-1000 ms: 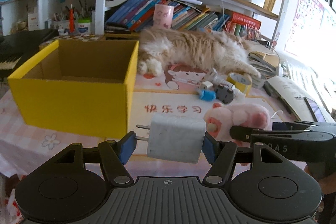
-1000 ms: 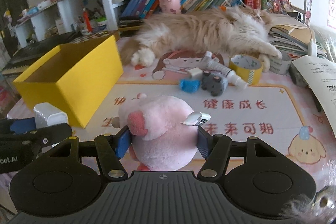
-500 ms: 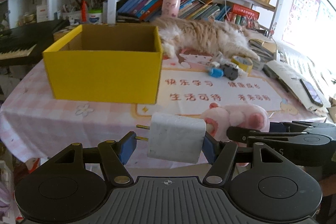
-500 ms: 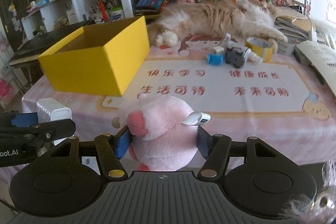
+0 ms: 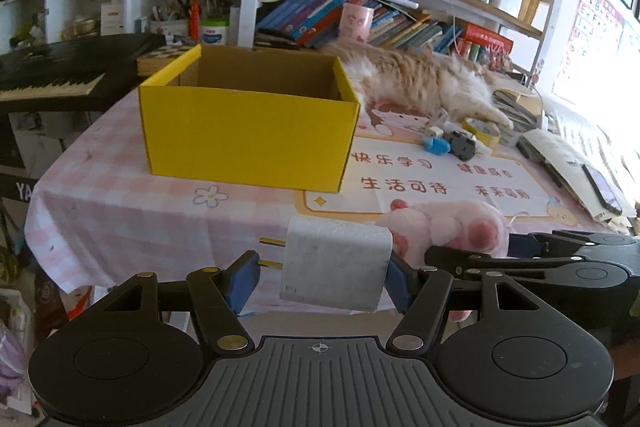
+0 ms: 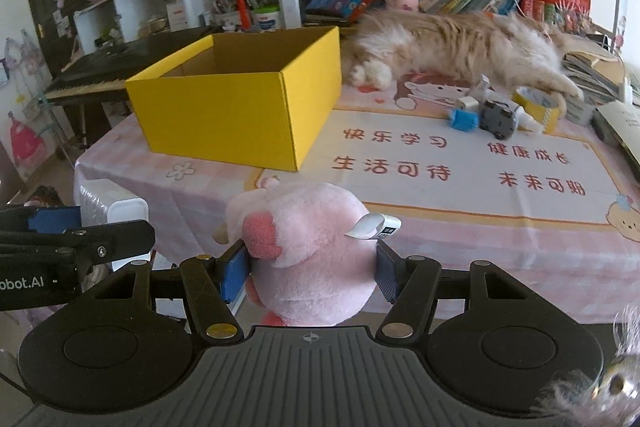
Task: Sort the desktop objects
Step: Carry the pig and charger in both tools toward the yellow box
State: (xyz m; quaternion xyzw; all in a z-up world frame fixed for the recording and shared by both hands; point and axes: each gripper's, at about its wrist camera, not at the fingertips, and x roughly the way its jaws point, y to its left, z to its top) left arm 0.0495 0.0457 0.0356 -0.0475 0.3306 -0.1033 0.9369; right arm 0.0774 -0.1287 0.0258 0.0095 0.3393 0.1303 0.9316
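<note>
Both grippers have backed off the table since 1 s ago — yellow box [image 5: 248, 131] now sits well ahead at 12 o'clock, table edge in view. L gripper [image 5: 320, 277] is clamped on the white charger [image 5: 336, 267], prongs pointing to 9 o'clock. R gripper [image 6: 308, 267] squeezes the pink plush [image 6: 308, 255], white tag at 2 o'clock. Cat [image 6: 460, 47] lies behind the small toys [image 6: 484, 113] at 1 o'clock.
</note>
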